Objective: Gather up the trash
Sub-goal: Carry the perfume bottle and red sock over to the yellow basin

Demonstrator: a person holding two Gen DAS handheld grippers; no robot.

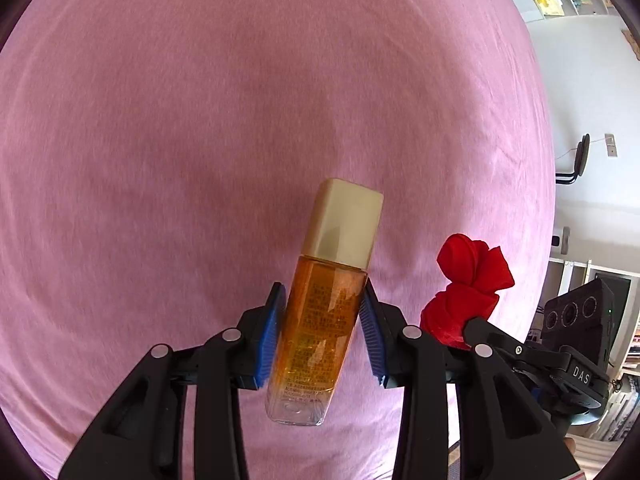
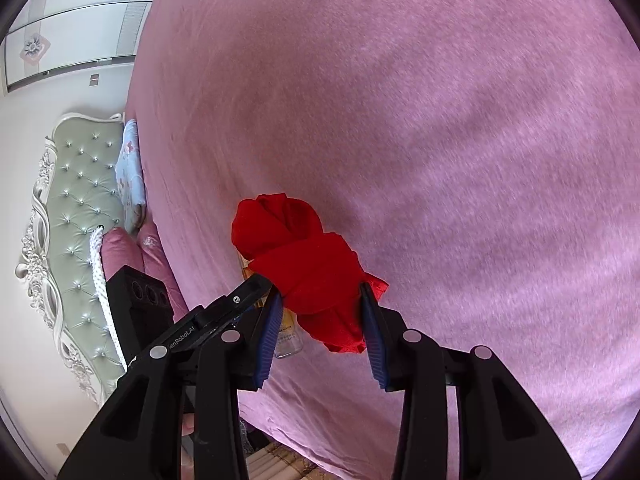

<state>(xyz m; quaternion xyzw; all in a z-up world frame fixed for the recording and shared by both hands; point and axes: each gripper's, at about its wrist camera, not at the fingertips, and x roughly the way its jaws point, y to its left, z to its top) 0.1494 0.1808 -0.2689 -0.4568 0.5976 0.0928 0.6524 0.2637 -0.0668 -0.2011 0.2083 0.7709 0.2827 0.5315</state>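
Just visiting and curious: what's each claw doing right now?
Left claw shut on amber glass bottle with cream cap. Right claw shut on red knotted cloth bundle. Pink bedspread below; nothing blocking.

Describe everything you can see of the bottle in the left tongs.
The bottle is clear, glass or plastic, with flat sides, full of amber liquid except for a clear base, and topped by a squarish cream cap. Fine print runs down its face. It is held over the pink bedspread, cap pointing away and leaning slightly right, clamped mid-body between the blue pads of the left tongs.
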